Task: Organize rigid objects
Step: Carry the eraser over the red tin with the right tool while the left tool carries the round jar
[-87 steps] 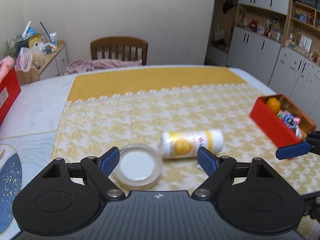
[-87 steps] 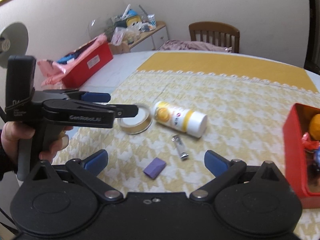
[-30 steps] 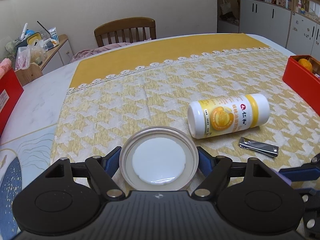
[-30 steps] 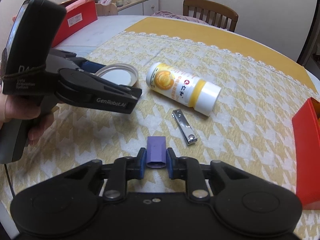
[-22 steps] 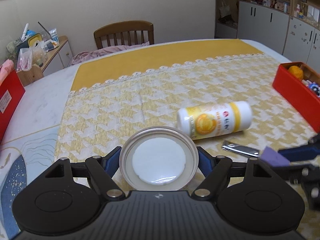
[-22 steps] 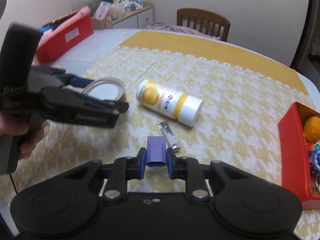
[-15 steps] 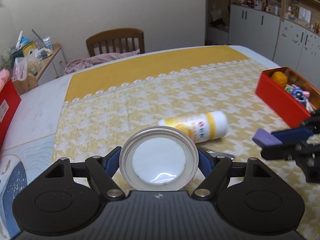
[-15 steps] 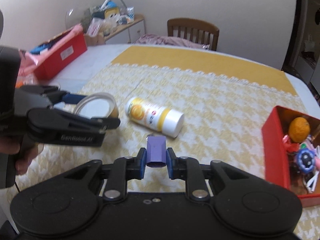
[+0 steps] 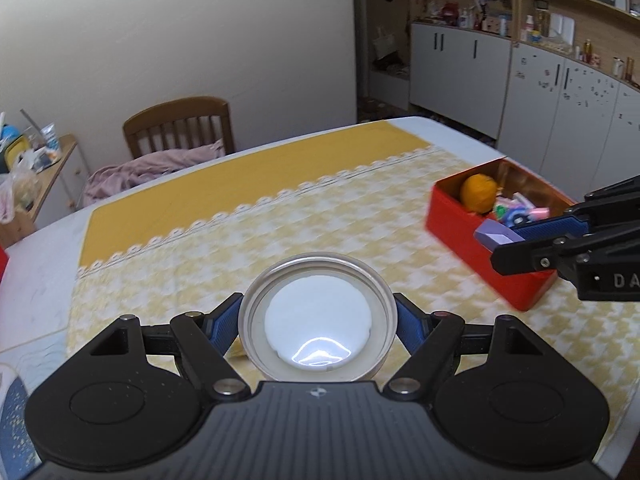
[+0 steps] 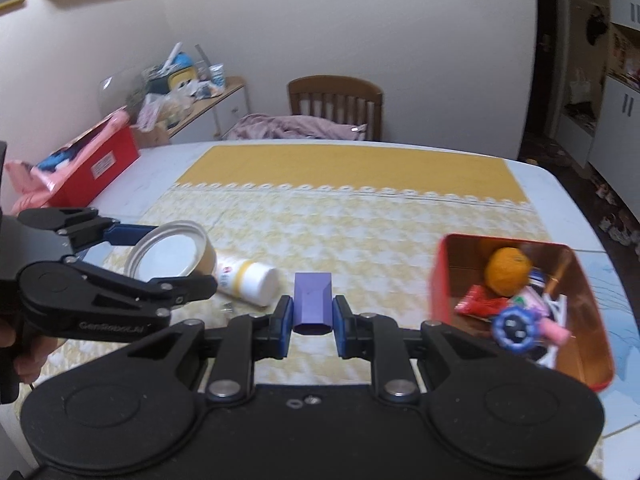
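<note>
The left gripper (image 9: 319, 322) is pinching a round jar lid (image 9: 319, 322) by its two sides, with the blue pads (image 9: 223, 326) pressed on the rim. The lid is up in the air above the yellow tablecloth (image 9: 248, 236). The right gripper (image 10: 312, 320) is squeezed tight on a small purple block (image 10: 312, 303), and the block sticks out past the pads toward twelve o'clock. In the right wrist view, the red box (image 10: 520, 308) sits on the table at about three o'clock from the block. An orange (image 10: 508, 271) and small bright toys lie inside it. A white and yellow bottle (image 10: 246, 278) lies on its side on the cloth at about ten o'clock from the block, partly hidden behind the left gripper. Something small and shiny lies just below the bottle, too blurry to tell what. A wooden chair (image 10: 335, 100) stands at the far side of the table.
</note>
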Tool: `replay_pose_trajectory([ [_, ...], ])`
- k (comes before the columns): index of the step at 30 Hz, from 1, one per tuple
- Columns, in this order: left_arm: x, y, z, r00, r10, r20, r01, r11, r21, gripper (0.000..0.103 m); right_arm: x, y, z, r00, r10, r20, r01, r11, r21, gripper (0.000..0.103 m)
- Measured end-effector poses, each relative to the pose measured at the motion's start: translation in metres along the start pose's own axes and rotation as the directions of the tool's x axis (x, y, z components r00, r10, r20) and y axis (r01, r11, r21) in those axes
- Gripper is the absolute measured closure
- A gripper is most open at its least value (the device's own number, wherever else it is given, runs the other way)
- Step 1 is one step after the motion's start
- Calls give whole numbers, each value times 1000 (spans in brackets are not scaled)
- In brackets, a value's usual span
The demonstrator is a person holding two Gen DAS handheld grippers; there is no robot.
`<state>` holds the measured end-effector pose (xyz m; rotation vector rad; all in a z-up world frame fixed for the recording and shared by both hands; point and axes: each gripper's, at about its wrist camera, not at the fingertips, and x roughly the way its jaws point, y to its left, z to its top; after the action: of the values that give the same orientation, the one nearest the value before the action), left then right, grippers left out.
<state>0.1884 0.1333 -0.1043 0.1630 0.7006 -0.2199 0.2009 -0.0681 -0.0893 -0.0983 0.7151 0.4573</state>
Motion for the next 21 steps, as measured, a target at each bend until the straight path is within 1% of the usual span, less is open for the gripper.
replay_pose_trajectory([
  [11,18,-71,34,999,-27,27,26,999,31,25,-21,-77,-7,998,-57,15,56,997,55,83],
  [15,27,-97,45,999,-39,37,37,999,40,25,-23,-101,-10,998,-66,8,65,996,60,83],
  [21,48,-131,59,999,-41,28,40,998,46,25,-25,-136,-14,997,-74,-5,74,995,64,83],
])
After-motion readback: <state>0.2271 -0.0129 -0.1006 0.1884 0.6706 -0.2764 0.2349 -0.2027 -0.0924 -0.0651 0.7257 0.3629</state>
